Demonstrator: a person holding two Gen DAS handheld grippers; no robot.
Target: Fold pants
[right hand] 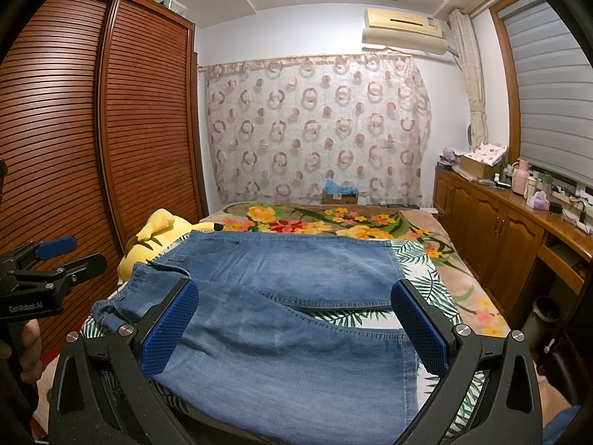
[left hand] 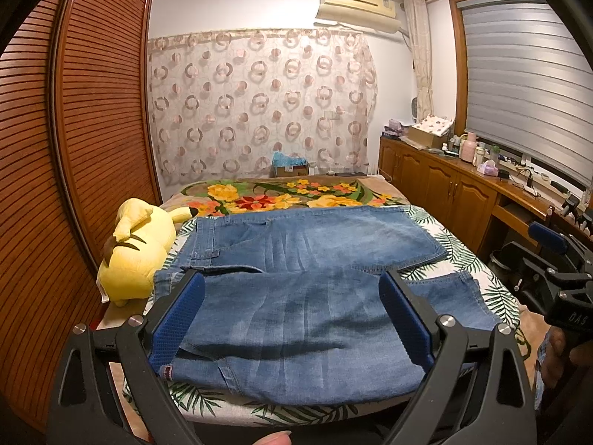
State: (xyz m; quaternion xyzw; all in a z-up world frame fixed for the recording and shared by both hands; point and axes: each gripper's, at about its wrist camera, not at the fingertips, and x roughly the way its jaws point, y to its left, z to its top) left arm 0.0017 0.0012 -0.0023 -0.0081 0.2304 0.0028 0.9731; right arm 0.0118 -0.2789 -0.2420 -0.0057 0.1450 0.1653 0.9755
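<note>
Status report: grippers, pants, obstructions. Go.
Left gripper and right gripper open, empty. Jeans spread flat on bed. Yellow plush touching waistband end.

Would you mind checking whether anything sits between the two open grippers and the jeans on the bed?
Nothing visible does. The left gripper and right gripper both look straight onto the jeans. The yellow plush toy lies off to the left.

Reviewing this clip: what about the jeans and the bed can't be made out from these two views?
- Left wrist view: the near hem of the jeans is covered by the left gripper and its fingers.
- Right wrist view: the right gripper hides the jeans' near corners.
- Both views: the plush toy is partly behind the denim; its face is not visible.
- Bottles on the cabinet: too small to identify.
</note>
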